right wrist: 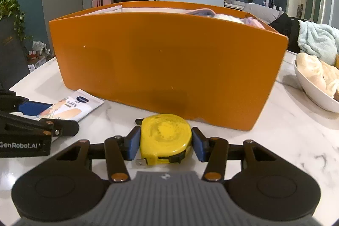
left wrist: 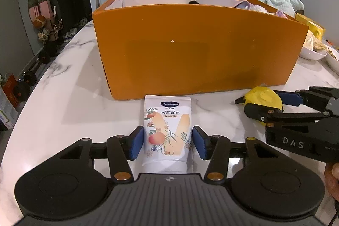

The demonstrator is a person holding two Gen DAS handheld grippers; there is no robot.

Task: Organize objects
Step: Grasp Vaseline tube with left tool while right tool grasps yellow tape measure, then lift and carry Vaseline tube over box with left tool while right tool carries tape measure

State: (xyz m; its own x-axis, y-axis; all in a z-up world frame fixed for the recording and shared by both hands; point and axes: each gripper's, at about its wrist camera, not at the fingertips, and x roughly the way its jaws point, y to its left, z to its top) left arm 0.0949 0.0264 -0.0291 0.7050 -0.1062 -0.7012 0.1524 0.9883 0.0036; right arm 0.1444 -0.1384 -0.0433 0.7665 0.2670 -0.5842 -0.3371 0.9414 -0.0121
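A white Vaseline tube [left wrist: 167, 132] lies on the marble table [left wrist: 70, 99] in front of an orange box [left wrist: 197, 50]. My left gripper [left wrist: 167, 142] has its blue pads against the tube's two sides. A yellow tape measure [right wrist: 165, 137] lies on the table before the same box [right wrist: 165, 65]. My right gripper [right wrist: 165, 144] has its pads against the tape measure's sides. The tape measure [left wrist: 263, 99] and right gripper [left wrist: 262, 106] also show in the left wrist view. The tube [right wrist: 70, 106] and left gripper [right wrist: 50, 113] show in the right wrist view. Both objects rest on the table.
The box holds soft pink and purple items [right wrist: 211, 14]. A white bowl of food [right wrist: 317, 82] stands to the box's right. A light blue blanket [right wrist: 317, 39] lies beyond. The table edge curves at the left, with dumbbells [left wrist: 27, 79] on the floor.
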